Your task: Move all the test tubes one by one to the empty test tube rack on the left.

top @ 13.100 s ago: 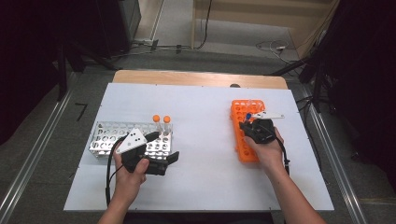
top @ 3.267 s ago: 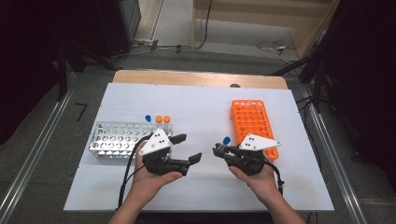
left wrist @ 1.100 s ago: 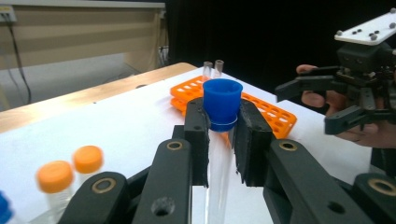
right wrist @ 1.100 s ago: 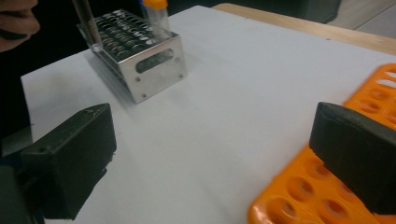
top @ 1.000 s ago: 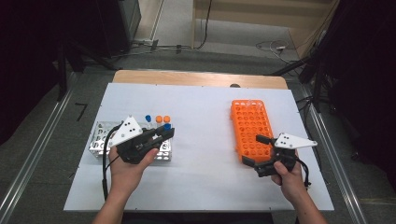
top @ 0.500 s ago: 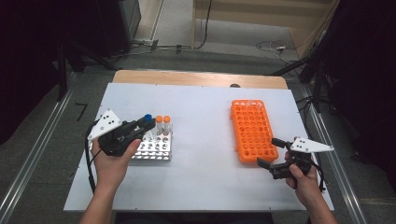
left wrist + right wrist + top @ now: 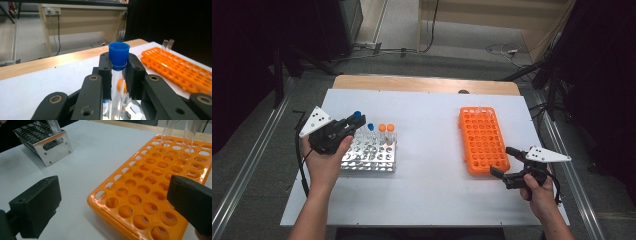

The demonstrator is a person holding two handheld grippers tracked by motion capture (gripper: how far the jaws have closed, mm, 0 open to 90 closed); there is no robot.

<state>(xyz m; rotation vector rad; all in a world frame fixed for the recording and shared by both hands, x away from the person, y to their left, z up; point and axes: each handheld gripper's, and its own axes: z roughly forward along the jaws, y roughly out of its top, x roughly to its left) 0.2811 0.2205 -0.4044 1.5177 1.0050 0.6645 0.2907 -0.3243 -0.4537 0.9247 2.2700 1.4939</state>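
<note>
My left gripper (image 7: 353,121) is shut on a clear tube with a blue cap (image 7: 357,115), held upright over the far left corner of the metal rack (image 7: 369,163). In the left gripper view the pads clamp the tube just under its cap (image 7: 119,53); its lower end is hidden behind the jaws. One blue-capped tube (image 7: 370,127) and two orange-capped tubes (image 7: 386,128) stand in the metal rack. My right gripper (image 7: 501,160) is open and empty at the near right corner of the orange rack (image 7: 483,137). In the right gripper view that rack (image 7: 150,182) lies between its wide jaws.
Two clear uncapped tubes (image 7: 175,131) stand at the far end of the orange rack. The white table top (image 7: 432,150) lies between the two racks. A wooden strip (image 7: 422,84) runs along the table's far edge. Floor rails flank both sides.
My left hand has carried the blue-capped tube left and away from me, from the rack's near side to its far left corner. My right hand drifted right, off the orange rack.
</note>
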